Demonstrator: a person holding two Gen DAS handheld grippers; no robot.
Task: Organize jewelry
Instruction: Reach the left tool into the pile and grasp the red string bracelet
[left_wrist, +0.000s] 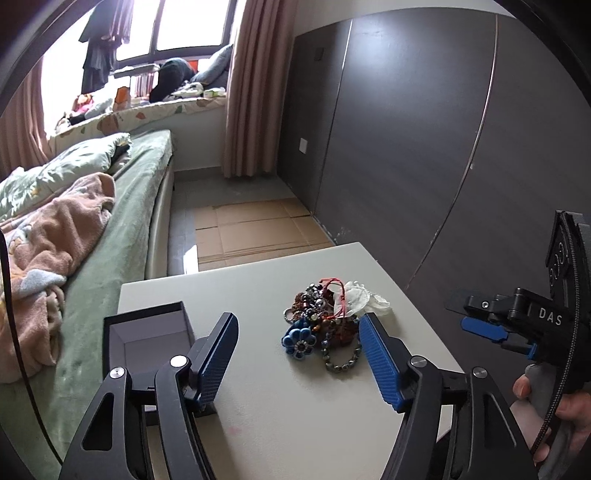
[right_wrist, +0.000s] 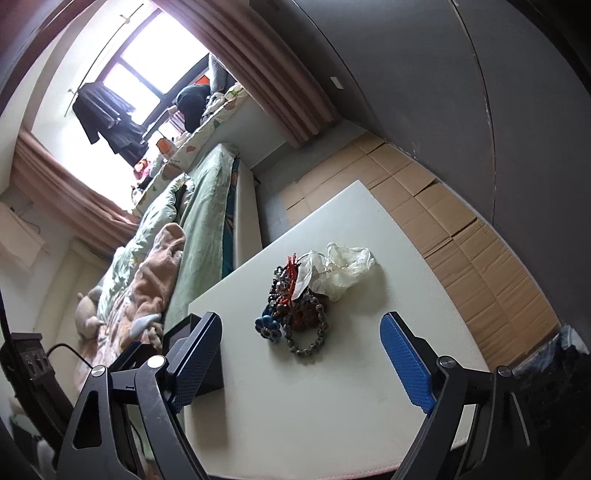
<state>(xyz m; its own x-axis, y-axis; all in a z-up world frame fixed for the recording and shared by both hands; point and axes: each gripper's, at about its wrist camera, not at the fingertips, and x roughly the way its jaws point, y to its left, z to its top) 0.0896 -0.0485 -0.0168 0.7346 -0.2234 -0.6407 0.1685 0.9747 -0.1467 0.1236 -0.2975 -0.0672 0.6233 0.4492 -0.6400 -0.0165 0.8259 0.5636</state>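
Note:
A tangled pile of bead bracelets and necklaces (left_wrist: 321, 314) lies on a white table (left_wrist: 258, 387), with a blue flower piece (left_wrist: 298, 341) at its near left and a clear plastic bag (left_wrist: 364, 297) behind. An open dark box (left_wrist: 147, 339) with a grey lining stands at the table's left edge. My left gripper (left_wrist: 299, 332) is open, just short of the pile. My right gripper (right_wrist: 301, 332) is open and empty, near the pile (right_wrist: 295, 306). The box corner (right_wrist: 181, 328) shows behind its left finger. The right gripper also shows at the right of the left wrist view (left_wrist: 517, 321).
A bed (left_wrist: 122, 206) with green sheets and a pink blanket runs along the left of the table. Flattened cardboard (left_wrist: 251, 229) covers the floor beyond. A dark grey wardrobe wall (left_wrist: 406, 129) stands on the right.

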